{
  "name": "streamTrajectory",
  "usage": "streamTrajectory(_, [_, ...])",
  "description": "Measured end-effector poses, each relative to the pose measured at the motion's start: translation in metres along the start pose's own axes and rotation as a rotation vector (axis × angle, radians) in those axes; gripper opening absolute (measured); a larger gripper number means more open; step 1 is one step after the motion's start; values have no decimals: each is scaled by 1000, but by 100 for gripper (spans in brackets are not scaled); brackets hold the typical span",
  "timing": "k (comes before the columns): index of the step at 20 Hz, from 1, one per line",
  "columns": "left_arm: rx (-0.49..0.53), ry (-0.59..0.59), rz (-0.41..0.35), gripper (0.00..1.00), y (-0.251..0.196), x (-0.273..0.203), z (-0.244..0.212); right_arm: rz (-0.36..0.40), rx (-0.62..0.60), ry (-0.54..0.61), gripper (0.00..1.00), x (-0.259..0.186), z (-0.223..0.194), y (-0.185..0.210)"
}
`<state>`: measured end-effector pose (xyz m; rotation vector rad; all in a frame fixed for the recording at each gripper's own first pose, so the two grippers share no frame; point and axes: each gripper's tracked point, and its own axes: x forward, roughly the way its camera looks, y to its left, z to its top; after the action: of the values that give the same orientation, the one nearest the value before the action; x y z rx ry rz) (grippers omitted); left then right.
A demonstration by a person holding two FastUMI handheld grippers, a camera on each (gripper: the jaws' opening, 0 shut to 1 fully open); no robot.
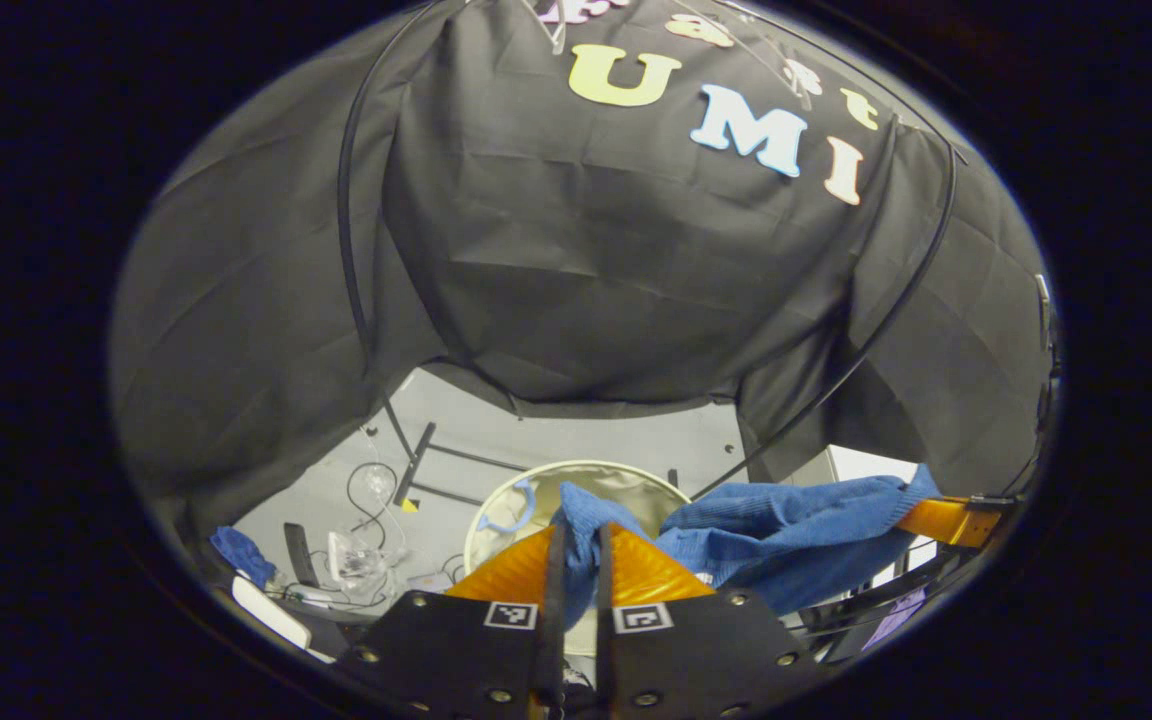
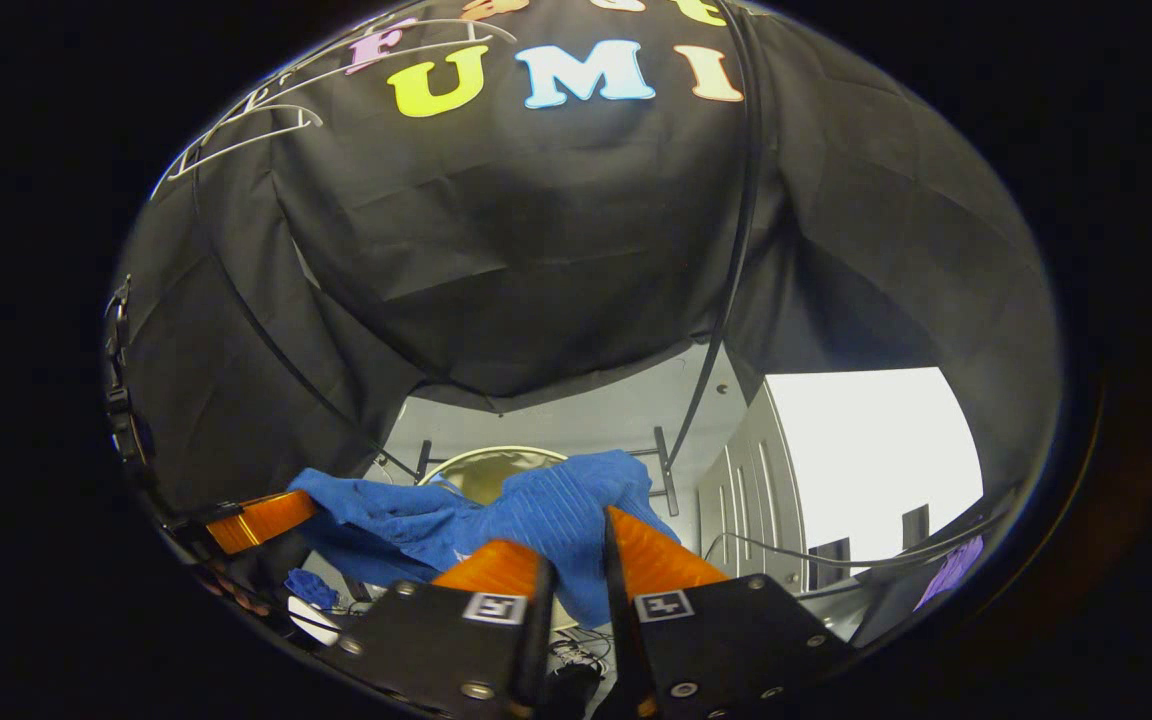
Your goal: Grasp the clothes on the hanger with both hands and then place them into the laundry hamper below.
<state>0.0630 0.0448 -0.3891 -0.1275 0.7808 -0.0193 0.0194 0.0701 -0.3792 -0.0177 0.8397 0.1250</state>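
A blue garment (image 1: 786, 525) is held stretched between two hand-held grippers above a round laundry hamper (image 1: 626, 480), whose pale rim is seen directly beneath the cloth. In the left gripper view, the left gripper (image 1: 577, 560) is clenched on one bunched end of the garment, the fabric pinched in the narrow gap between its fingers; the right gripper (image 1: 946, 520) is seen farther off, at the garment's other end. In the right gripper view, the right gripper (image 2: 576, 560) is likewise closed on a fold of the cloth (image 2: 556, 520), with the hamper (image 2: 481, 462) just behind and below it. The garment appears to be off the hanger already, so the carrying step is judged to be in hand. Next, the cloth would need to be lowered over the hamper's mouth and both grips released so that it falls inside.
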Motion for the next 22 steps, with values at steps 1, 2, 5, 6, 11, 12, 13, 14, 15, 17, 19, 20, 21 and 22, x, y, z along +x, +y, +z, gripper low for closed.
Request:
streamTrajectory(1, [9,-16,-8,18,-4,-7,8,18,-8,-8,57,-9,-6,5])
streamTrajectory(2, [24,-30,-11,45,-5,-11,11,29,-12,-25,77,-16,-4,6])
streamTrajectory(5, [100,-84,43,100,4,-27,34,40,-15,-73,97,-27,13,5])
streamTrajectory(6, [122,-107,57,100,4,-36,44,40,-14,-95,96,-34,23,2])
streamTrajectory(11, [85,-263,25,96,-23,-107,123,14,-13,-268,96,-81,89,-15])
streamTrajectory(12, [71,-300,11,91,-21,-126,136,7,-17,-309,96,-95,105,-18])
streamTrajectory(13, [64,-334,3,100,-24,-145,153,0,-22,-350,96,-108,118,-21])
streamTrajectory(14, [61,-370,0,96,-25,-163,167,-4,-26,-390,96,-121,131,-23])
streamTrajectory(15, [64,-409,-7,100,-28,-178,183,-4,-26,-426,96,-133,143,-22])
streamTrajectory(17, [78,-474,-14,100,-35,-209,212,3,-22,-486,96,-154,163,-20])
streamTrajectory(19, [102,-536,-18,100,-44,-233,237,6,-20,-549,92,-177,182,-19])
streamTrajectory(20, [113,-565,-24,100,-50,-245,248,5,-19,-580,96,-189,191,-19])
streamTrajectory(21, [123,-596,-31,100,-58,-258,260,2,-17,-613,96,-201,200,-20])
streamTrajectory(22, [131,-624,-43,100,-64,-271,272,-4,-15,-645,96,-212,209,-23])
